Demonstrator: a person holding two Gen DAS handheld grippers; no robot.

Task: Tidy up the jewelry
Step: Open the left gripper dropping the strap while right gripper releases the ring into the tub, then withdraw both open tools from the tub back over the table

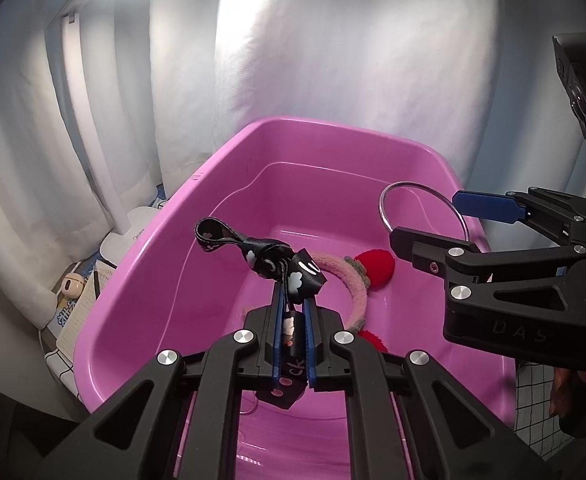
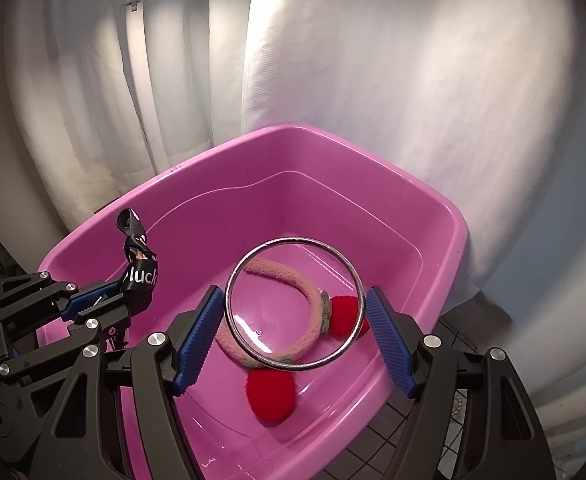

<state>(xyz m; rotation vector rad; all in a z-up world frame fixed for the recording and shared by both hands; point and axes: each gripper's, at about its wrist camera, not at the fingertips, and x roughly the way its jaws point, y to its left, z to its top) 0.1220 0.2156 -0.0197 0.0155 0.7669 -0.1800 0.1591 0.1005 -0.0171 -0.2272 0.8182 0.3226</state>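
Right wrist view shows the right tongs holding a ring over the pink tub. The left tongs pinch a black strap above it. A headband already lies inside; these two are left.

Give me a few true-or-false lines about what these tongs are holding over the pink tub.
1. The left tongs pinch a black strap. True.
2. The right tongs hold a metal ring. True.
3. The tub is blue. False: it is pink.
4. The tub holds nothing. False: a pink headband with red pompoms lies in it.
5. The ring lies on the tub floor. False: it is held between the tongs' blue pads, above the headband.
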